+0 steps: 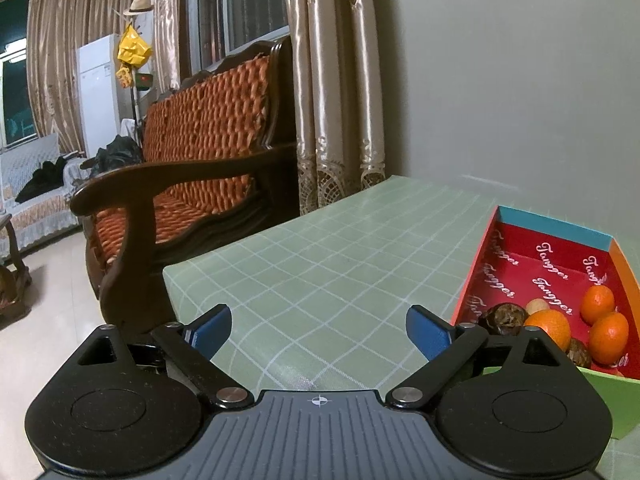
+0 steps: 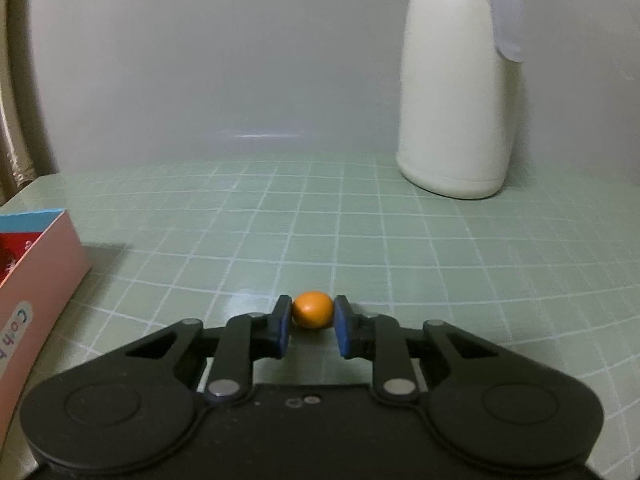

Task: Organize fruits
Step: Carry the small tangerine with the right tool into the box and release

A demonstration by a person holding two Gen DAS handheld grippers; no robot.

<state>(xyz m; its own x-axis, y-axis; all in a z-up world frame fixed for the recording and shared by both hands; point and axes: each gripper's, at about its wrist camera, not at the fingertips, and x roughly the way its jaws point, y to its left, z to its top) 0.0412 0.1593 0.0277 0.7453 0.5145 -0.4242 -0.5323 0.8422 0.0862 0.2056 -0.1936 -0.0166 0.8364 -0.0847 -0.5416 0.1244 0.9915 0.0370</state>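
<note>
A small orange fruit point(image 2: 312, 315) rests on the green checked table point(image 2: 360, 240), and my right gripper point(image 2: 311, 326) is shut on it, both blue pads pressing its sides. To the left in that view stands the pink outer wall of the box point(image 2: 38, 276). In the left wrist view the same box point(image 1: 546, 276) shows its red inside, holding three oranges point(image 1: 597, 303), a pale round fruit point(image 1: 537, 306) and dark brown wrinkled fruits point(image 1: 503, 317). My left gripper point(image 1: 319, 330) stands wide open over the bare table, left of the box, with nothing between its fingers.
A tall cream jug point(image 2: 460, 92) with a grey handle stands at the back right against the grey wall. A wooden sofa point(image 1: 192, 184) with orange cushions sits beyond the table's left edge point(image 1: 172, 276), with curtains point(image 1: 332, 92) behind it.
</note>
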